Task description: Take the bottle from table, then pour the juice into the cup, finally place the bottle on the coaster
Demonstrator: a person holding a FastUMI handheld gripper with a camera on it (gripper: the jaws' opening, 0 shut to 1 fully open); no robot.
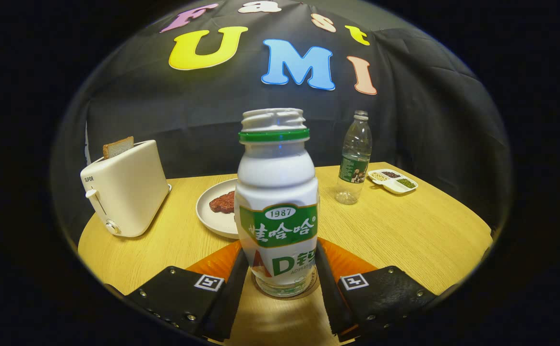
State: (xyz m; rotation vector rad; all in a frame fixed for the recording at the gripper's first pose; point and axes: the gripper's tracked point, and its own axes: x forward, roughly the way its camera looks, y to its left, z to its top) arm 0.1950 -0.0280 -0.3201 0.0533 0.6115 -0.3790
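1. The bottle [278, 202] stands upright between the two fingers of the gripper [280, 283]; white body, green neck ring, green label band, cap off and mouth open.
2. The bottle's base sits on a small round coaster [286, 292] on the table [405, 230], right between the fingertips.
3. Finger state: both fingers [234, 283] flank the lower part of the bottle, very close to its sides. Whether they press on it or stand just clear, I cannot tell; the gap is narrow, about bottle-wide.
4. An orange ribbed piece [217, 262] shows just behind the fingers on either side of the bottle, low on the table.
5. Far left: a cream toaster [126, 190] with a slice of bread [118, 146] standing up out of its slot.
6. Behind the bottle, slightly left: a white plate [210, 216] with a dark reddish piece of food [222, 203] on it, partly hidden by the bottle.
7. Far right: a clear plastic water bottle [354, 158], upright, cap off, looks near empty.
8. Just right of the water bottle: a small white divided dish [393, 181] holding three sorts of beans or grains, one per compartment.
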